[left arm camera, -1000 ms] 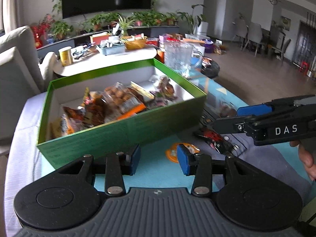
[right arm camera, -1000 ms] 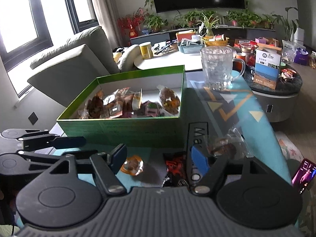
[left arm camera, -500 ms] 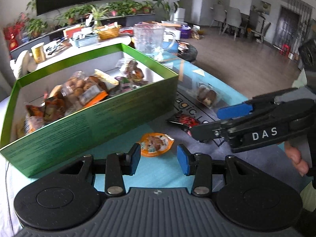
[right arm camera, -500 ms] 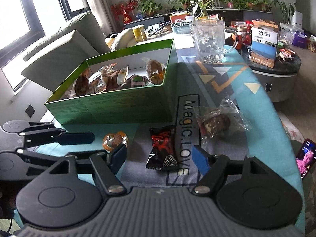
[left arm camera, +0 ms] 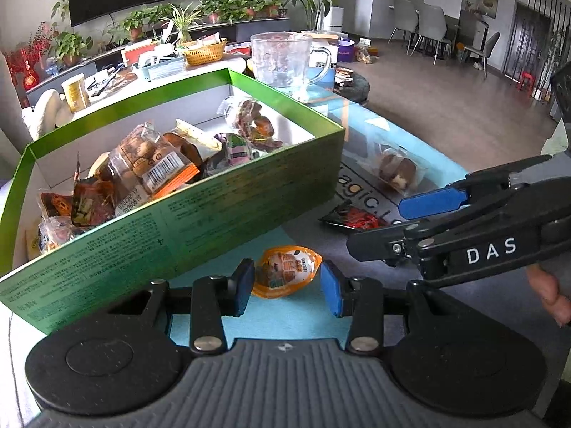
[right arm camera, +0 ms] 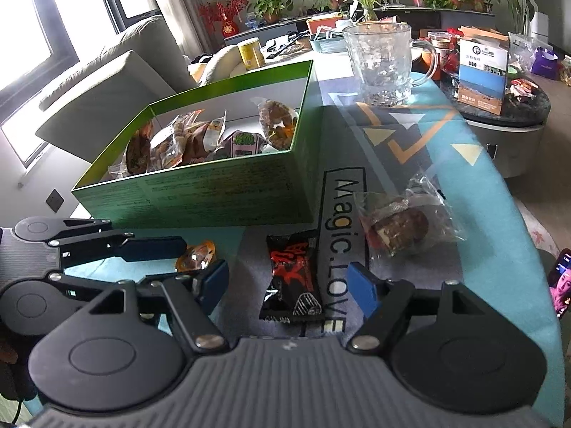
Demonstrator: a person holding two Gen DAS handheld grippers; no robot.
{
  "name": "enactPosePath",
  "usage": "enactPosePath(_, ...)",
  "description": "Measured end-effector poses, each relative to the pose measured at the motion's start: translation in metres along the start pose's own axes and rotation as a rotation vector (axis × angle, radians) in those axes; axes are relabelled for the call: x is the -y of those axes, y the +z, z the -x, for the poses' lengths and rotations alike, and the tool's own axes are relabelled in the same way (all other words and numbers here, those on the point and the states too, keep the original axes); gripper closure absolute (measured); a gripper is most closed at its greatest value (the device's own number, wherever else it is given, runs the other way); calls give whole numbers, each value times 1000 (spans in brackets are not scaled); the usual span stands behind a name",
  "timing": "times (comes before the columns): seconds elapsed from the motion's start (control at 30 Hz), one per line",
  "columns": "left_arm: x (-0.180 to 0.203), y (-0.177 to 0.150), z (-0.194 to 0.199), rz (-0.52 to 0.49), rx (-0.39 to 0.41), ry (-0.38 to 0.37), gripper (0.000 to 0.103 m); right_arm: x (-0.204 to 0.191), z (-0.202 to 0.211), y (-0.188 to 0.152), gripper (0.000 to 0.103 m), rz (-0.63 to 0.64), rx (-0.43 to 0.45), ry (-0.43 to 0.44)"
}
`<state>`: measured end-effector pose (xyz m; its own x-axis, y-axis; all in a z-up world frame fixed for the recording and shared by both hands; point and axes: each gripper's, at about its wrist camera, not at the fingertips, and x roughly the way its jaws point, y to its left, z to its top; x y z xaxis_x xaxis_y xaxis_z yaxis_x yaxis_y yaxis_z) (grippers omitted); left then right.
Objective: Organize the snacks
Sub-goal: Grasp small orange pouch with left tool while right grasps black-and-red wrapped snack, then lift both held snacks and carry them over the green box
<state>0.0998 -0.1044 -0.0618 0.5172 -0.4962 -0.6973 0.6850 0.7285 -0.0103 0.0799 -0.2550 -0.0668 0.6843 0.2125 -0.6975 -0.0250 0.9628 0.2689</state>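
Note:
A green box (left arm camera: pixel 200 214) (right arm camera: pixel 200 196) holds several wrapped snacks. Three snacks lie on the mat outside it. A small orange packet (left arm camera: pixel 285 276) (right arm camera: pixel 194 256) lies between the open pads of my left gripper (left arm camera: pixel 287 287), not gripped. A black and red packet (right arm camera: pixel 292 281) (left arm camera: pixel 351 219) lies between the open fingers of my right gripper (right arm camera: pixel 289 285). A clear bag with a brown pastry (right arm camera: pixel 399 224) (left arm camera: pixel 394 169) lies further right. The right gripper also shows in the left wrist view (left arm camera: pixel 403 224), and the left gripper in the right wrist view (right arm camera: pixel 171 253).
A large glass mug (right arm camera: pixel 380 60) (left arm camera: pixel 287 60) stands behind the box. A blue and grey printed mat (right arm camera: pixel 481 196) covers the table. A round side table (right arm camera: pixel 506 114) with a carton stands to the right. A sofa (right arm camera: pixel 92 82) is on the left.
Both grippers have moved down and forward toward the loose snacks. The orange packet now lies between my left pads and the black and red packet between my right fingers.

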Motion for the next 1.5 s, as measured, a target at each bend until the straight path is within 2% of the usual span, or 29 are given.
enactPosePath(0.27,-8,-4,-9,16,-21,16,65,1,-9,2,52,1,1,0)
enactPosePath(0.5,-14,-6,-11,39,-1,19,64,-3,-12,1,52,40,18,-27)
enactPosePath(0.6,-18,-5,-10,66,7,18,73,-6,-13,1,55,94,20,-60)
enactPosePath(0.7,-19,-4,-7,71,9,-4,74,-5,-11,2,60,92,28,-46)
enactPosePath(1.1,-16,2,37,81,131,-3,73,-24,26,11,61,94,146,-4)
enactPosePath(1.3,-26,7,62,89,194,41,73,-39,38,25,61,121,203,4)
enactPosePath(1.5,-44,17,76,122,245,85,73,-55,38,53,60,148,251,38)
